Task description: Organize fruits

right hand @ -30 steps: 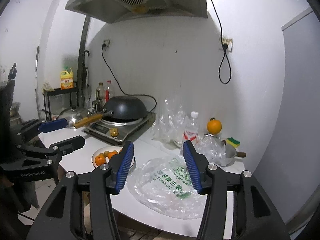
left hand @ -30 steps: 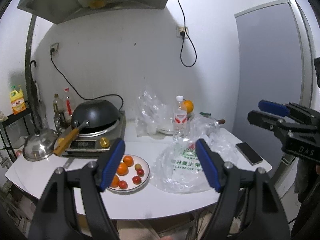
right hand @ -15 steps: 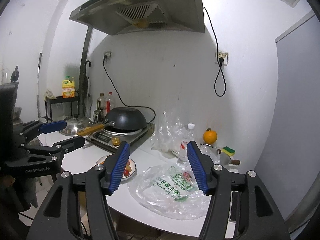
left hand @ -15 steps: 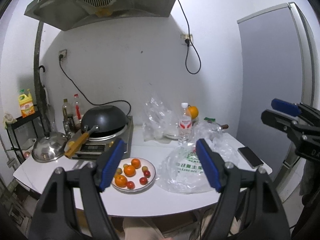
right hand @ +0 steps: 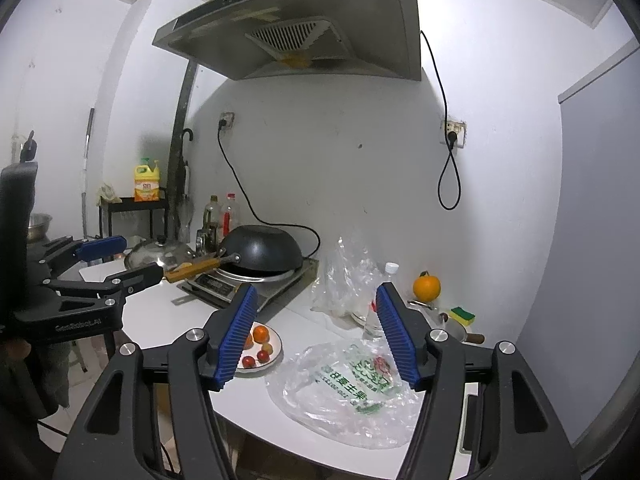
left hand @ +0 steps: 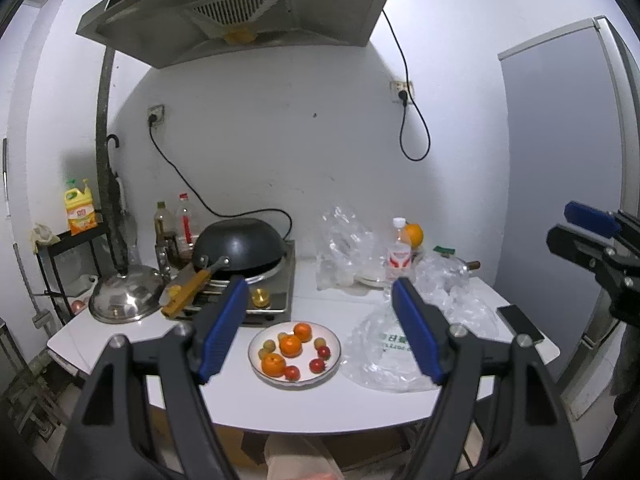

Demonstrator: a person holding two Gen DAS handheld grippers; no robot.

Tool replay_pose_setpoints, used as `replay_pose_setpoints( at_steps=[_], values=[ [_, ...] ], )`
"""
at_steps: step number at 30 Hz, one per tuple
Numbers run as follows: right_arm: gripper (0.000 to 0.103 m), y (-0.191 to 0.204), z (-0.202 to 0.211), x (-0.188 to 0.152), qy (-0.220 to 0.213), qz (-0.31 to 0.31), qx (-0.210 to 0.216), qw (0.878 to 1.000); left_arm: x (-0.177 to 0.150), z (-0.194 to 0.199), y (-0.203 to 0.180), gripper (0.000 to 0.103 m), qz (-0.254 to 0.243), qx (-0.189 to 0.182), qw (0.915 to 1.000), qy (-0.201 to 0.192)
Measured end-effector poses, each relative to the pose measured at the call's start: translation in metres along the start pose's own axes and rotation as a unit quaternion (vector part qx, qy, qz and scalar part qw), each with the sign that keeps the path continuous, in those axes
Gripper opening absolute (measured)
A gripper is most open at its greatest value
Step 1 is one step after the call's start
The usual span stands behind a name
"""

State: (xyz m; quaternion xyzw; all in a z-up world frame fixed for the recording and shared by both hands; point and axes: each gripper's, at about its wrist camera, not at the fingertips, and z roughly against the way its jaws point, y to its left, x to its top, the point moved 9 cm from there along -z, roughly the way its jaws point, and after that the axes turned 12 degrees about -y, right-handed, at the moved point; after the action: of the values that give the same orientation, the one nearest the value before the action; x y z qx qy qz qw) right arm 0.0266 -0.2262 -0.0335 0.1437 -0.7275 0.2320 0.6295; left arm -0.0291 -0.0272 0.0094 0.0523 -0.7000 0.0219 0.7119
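A white plate (left hand: 332, 362) near the table's front edge holds small oranges (left hand: 290, 345), red cherry tomatoes (left hand: 317, 365) and pale green fruits. It also shows in the right wrist view (right hand: 275, 350). A clear plastic bag with green print (left hand: 390, 354) lies flat to its right, also seen in the right wrist view (right hand: 348, 392). One orange (left hand: 414, 234) sits at the back. My left gripper (left hand: 318, 332) is open and empty, held back from the table. My right gripper (right hand: 316, 338) is open and empty, also held back; it shows at the left wrist view's right edge (left hand: 580, 232).
A black wok (left hand: 240, 246) sits upside down on an induction cooker (left hand: 276, 292) at the back left. A steel lid (left hand: 124, 298), bottles (left hand: 184, 220), crumpled bags (left hand: 340, 248), a water bottle (left hand: 399, 252), a small pot (right hand: 452, 326) and a phone (left hand: 520, 322) stand around.
Both grippers have pulled back and up from the table, so the table looks smaller and lower. Both stay open. Nothing on the table has moved.
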Motion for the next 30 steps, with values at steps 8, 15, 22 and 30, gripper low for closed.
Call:
replay_pose_setpoints(
  at_steps=[8,15,22,30],
  values=[
    [0.068,0.0025,-0.0020,0.0006,0.002,0.002,0.003,1.000,0.0006,-0.0022,0.0051,0.075,-0.001,0.005,1.0000,-0.003],
    [0.068,0.0041,-0.0066,-0.0021,0.007,0.003,0.004,1.000,0.0009,-0.0046,0.0063,0.075,-0.002,0.011,0.9999,-0.006],
    [0.068,0.0044,-0.0080,-0.0025,0.008,0.004,0.004,1.000,0.0027,-0.0048,0.0061,0.075,-0.008,0.013,0.9998,-0.010],
    [0.068,0.0058,-0.0103,-0.0039,0.011,0.005,0.007,1.000,0.0019,-0.0063,0.0080,0.075,-0.010,0.017,0.9998,-0.010]
  ],
)
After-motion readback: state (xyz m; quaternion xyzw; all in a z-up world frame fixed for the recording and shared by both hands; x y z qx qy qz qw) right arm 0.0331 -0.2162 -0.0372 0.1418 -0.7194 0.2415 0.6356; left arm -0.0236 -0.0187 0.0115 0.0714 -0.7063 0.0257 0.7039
